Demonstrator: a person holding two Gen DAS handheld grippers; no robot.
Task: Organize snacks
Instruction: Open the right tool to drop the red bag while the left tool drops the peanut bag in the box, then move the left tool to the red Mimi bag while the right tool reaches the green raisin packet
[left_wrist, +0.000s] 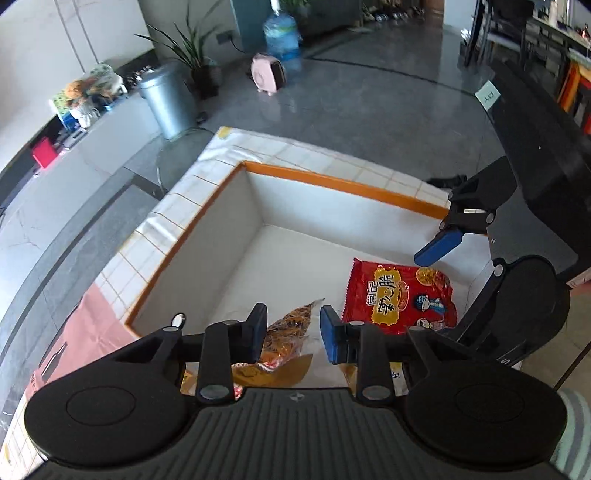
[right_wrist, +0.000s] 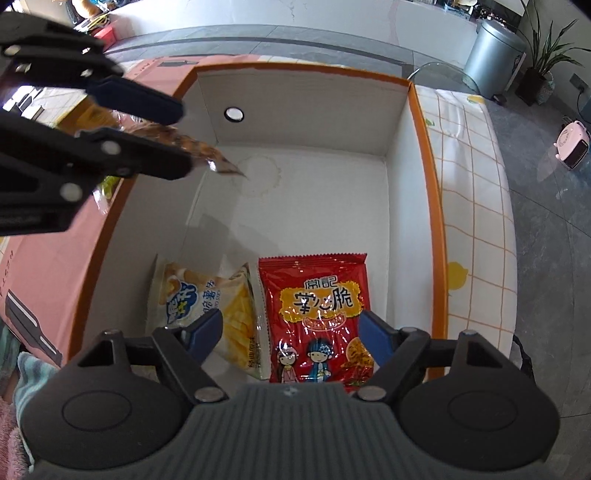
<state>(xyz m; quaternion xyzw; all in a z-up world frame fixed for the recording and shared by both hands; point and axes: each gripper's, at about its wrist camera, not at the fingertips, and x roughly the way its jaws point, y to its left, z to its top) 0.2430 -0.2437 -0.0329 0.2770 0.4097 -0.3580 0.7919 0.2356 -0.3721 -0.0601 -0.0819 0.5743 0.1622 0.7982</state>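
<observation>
A white cardboard box with an orange rim (left_wrist: 332, 181) (right_wrist: 433, 184) lies open below both grippers. My left gripper (left_wrist: 290, 332) (right_wrist: 184, 138) is shut on a brown snack packet (left_wrist: 286, 328) (right_wrist: 192, 146), held in the air over the box's near-left corner. A red snack packet (left_wrist: 399, 295) (right_wrist: 317, 310) lies flat on the box floor. Next to it lies a white and yellow chips packet (right_wrist: 207, 295). My right gripper (right_wrist: 291, 336) stands open just above these two packets, its jaws gripping nothing. One of its blue fingers (left_wrist: 439, 246) shows at the right in the left wrist view.
The box rests on a white cloth with an orange grid (left_wrist: 177, 206) (right_wrist: 476, 221), beside a pink surface (right_wrist: 48, 258). On the grey floor beyond stand a metal bin (left_wrist: 168, 99), a potted plant (left_wrist: 195, 55), a water bottle (left_wrist: 282, 37) and a pink heater (left_wrist: 267, 74).
</observation>
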